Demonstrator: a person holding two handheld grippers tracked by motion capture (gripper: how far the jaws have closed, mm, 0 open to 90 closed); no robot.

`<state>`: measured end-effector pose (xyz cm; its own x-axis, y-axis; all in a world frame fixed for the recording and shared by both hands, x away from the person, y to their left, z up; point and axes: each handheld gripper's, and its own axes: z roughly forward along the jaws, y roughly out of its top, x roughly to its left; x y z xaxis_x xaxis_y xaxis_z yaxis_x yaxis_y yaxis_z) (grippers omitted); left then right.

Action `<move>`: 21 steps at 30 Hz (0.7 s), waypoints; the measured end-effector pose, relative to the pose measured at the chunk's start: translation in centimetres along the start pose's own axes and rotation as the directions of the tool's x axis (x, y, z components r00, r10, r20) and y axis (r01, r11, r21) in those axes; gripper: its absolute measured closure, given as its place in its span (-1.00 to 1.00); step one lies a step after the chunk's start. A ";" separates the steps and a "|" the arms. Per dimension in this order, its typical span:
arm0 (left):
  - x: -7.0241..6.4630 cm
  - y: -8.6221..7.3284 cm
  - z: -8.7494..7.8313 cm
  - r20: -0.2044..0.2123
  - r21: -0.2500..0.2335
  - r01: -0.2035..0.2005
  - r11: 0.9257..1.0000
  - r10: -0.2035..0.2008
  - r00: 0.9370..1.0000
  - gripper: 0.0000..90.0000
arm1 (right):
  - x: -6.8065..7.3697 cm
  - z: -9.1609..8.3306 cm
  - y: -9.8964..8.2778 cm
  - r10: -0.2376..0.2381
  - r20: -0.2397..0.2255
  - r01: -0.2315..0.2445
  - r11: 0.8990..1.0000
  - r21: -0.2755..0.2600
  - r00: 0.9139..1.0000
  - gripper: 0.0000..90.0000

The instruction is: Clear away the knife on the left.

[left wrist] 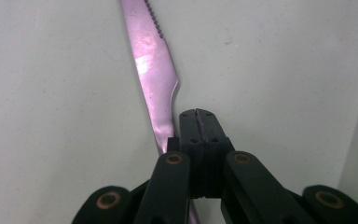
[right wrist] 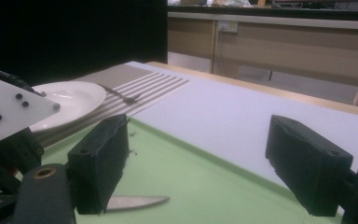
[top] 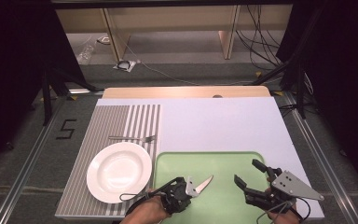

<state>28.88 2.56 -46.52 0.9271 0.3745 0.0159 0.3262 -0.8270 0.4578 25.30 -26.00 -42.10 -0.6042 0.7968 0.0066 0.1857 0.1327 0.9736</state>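
A steel knife (top: 200, 185) with a serrated blade lies over the green tray (top: 214, 161), its tip pointing right. My left gripper (top: 181, 190) sits at the knife's handle end. In the left gripper view its jaws (left wrist: 198, 114) are pressed together, and the knife (left wrist: 154, 79) runs past the left jaw and under the gripper, not through the seam between the pads. I cannot tell whether it touches the gripper. My right gripper (top: 247, 171) hovers over the tray's right part, open and holding nothing (right wrist: 200, 154). The knife tip (right wrist: 137, 201) shows beside its left pad.
A white plate (top: 119, 171) rests on a striped placemat (top: 107, 121) left of the tray, with a fork (top: 133, 138) just behind it. A pale sheet (top: 219, 121) covers the table beyond the tray. Floor and cables lie past the far edge.
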 end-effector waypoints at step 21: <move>1.8 -1.3 -0.8 -0.030 0.027 0.051 0.998 -0.051 0.998 0.98 | 0.0 0.0 0.0 -0.007 -0.001 0.007 1.000 -0.005 1.000 -0.51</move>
<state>29.99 4.62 -46.41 0.9034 0.4283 0.0196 0.3782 -0.8177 0.4339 25.34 -26.02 -42.10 -0.6061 0.7954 -0.0003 0.1775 0.1356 0.9747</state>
